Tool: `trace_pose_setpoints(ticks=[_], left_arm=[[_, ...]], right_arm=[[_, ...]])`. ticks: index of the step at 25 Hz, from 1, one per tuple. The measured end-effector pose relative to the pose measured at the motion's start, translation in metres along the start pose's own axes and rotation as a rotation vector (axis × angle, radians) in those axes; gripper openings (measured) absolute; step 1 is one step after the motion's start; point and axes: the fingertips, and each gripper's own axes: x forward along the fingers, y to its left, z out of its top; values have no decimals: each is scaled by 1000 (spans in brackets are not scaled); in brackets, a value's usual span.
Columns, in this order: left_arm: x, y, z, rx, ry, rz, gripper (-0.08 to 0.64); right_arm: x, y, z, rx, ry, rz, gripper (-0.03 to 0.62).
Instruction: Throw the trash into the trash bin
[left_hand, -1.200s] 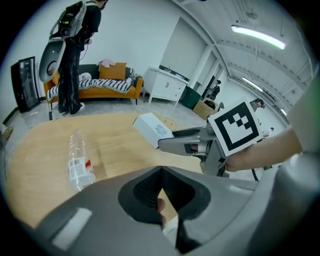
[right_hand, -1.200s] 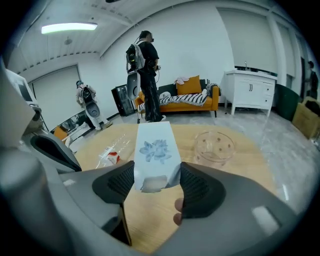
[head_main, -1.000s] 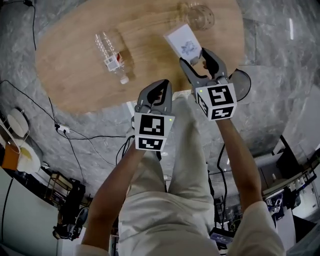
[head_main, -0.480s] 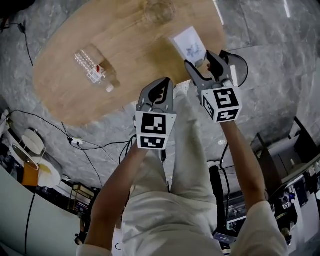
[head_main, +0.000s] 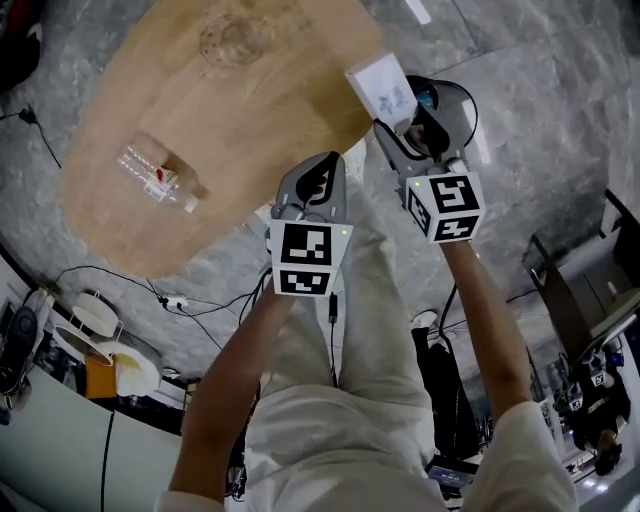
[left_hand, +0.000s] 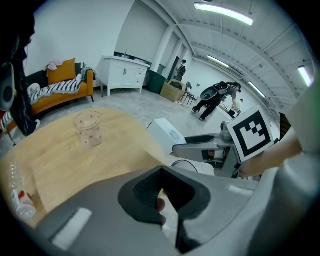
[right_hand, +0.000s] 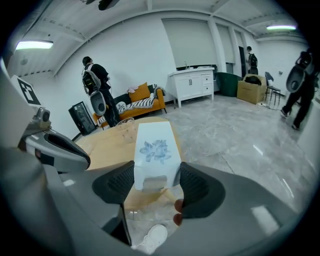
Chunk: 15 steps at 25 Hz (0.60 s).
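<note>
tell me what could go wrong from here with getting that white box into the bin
1. The right gripper pinches only the near end of the white box between its fingers. Most of the box sticks out past them, so it could tilt or slip in transit.
2. In the head view the box appears over the table edge, beside the trash bin opening rather than above it. Released now, it might hit the rim or the floor.
</note>
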Motion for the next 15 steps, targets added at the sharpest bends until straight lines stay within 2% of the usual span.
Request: trace_pose_setpoints(ticks=[6, 15], left_arm=[[26, -26, 3, 62, 51, -45, 0], [63, -69, -6, 147, 125, -102, 2]], right_arm=[[-13, -49, -49, 94, 49, -99, 314], [-16, -103, -119, 227, 126, -183, 314]])
